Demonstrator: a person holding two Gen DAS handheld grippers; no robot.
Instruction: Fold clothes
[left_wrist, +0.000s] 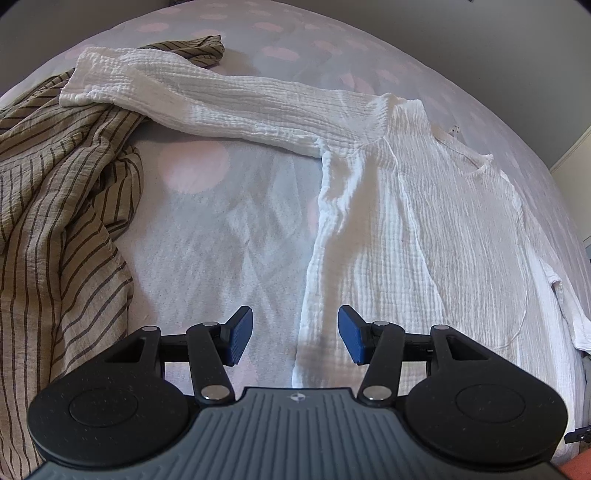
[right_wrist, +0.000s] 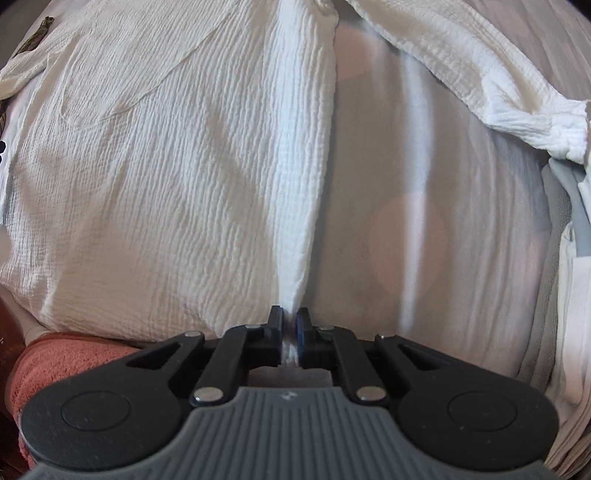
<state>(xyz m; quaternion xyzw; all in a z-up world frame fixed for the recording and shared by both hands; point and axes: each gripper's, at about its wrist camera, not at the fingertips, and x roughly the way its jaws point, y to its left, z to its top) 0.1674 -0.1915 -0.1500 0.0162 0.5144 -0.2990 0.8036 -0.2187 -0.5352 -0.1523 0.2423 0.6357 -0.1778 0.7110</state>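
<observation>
Tan cloth with dark stripes is lying bunched at the left side of the bed, its sheet pale with faint pink spots. One long sleeve of the white crinkled shirt is stretching across the top of that striped cloth, while the shirt's body is lying flat toward the right of the bed. The left gripper is hovering above the shirt's left edge, its blue-padded fingers standing about half open with nothing between them. In the right wrist view, the right gripper is pointing down at the bed, its fingers nearly together and pinching a raised ridge of the white shirt's edge. The other sleeve is lying spread toward the upper right. A pink towel is showing at the lower left.
</observation>
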